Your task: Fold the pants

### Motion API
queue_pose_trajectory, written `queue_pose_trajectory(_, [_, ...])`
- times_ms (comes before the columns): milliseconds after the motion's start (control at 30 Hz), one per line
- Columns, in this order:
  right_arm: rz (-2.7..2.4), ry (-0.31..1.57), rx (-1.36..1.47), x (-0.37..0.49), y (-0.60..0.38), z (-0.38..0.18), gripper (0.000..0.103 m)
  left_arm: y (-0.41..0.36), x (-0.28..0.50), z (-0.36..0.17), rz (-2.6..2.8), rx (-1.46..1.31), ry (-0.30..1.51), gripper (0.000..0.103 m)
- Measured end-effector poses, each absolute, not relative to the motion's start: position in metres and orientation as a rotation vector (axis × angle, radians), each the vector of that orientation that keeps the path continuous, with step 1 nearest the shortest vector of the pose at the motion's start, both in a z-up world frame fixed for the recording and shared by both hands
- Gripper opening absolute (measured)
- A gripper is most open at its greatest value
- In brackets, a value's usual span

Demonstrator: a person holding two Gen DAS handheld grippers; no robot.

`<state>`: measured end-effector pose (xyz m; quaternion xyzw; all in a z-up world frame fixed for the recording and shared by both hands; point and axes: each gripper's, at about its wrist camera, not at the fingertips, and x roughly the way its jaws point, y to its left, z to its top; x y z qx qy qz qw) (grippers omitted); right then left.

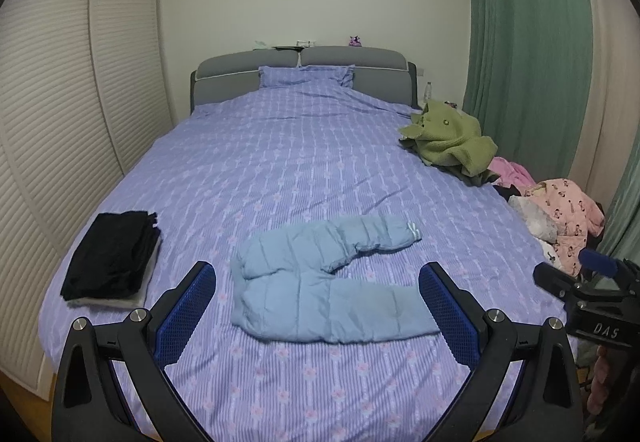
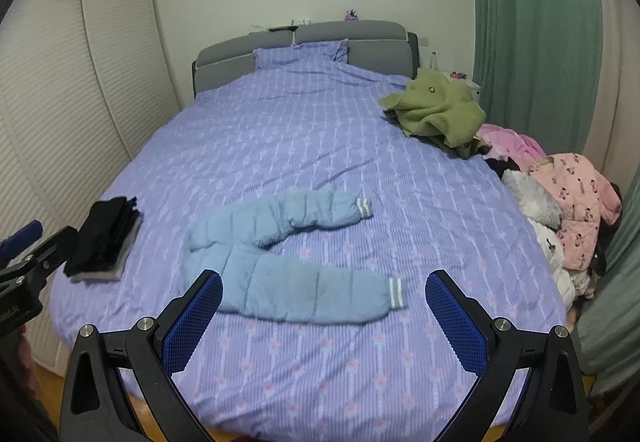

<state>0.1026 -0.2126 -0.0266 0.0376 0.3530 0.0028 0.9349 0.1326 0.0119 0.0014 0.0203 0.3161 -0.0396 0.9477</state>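
Note:
Light blue padded pants (image 1: 320, 282) lie flat on the purple bed (image 1: 280, 162), waist to the left, legs spread apart to the right with striped cuffs. They also show in the right wrist view (image 2: 280, 266). My left gripper (image 1: 318, 306) is open and empty, held above the bed's near edge in front of the pants. My right gripper (image 2: 324, 314) is open and empty, near the lower leg's cuff (image 2: 396, 292). The right gripper's body shows at the right edge of the left wrist view (image 1: 592, 290).
A folded black stack (image 1: 112, 258) sits on the bed's left side. A green fleece garment (image 1: 448, 138) and a pile of pink and white clothes (image 1: 560, 218) lie along the right edge. Louvred wardrobe doors (image 1: 60, 122) stand left, a green curtain (image 1: 528, 42) right.

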Motion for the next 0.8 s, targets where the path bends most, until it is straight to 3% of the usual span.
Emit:
queue_pose_trajectory(267, [-0.011, 0.739, 0.054, 0.196, -0.252, -0.055, 0.103, -0.032, 0.222, -0.034, -0.097, 0.033, 0.669, 0.103])
queue_pose_trajectory(500, [0.087, 0.791, 0.013, 0.323, -0.294, -0.127, 0.102, -0.077, 0.313, -0.102, 0.012, 0.042, 0.712, 0.103])
queue_pose_trajectory(800, [0.190, 0.983, 0.145, 0.457, -0.321, -0.266, 0.082, -0.115, 0.401, -0.209, 0.109, 0.042, 0.877, 0.103])
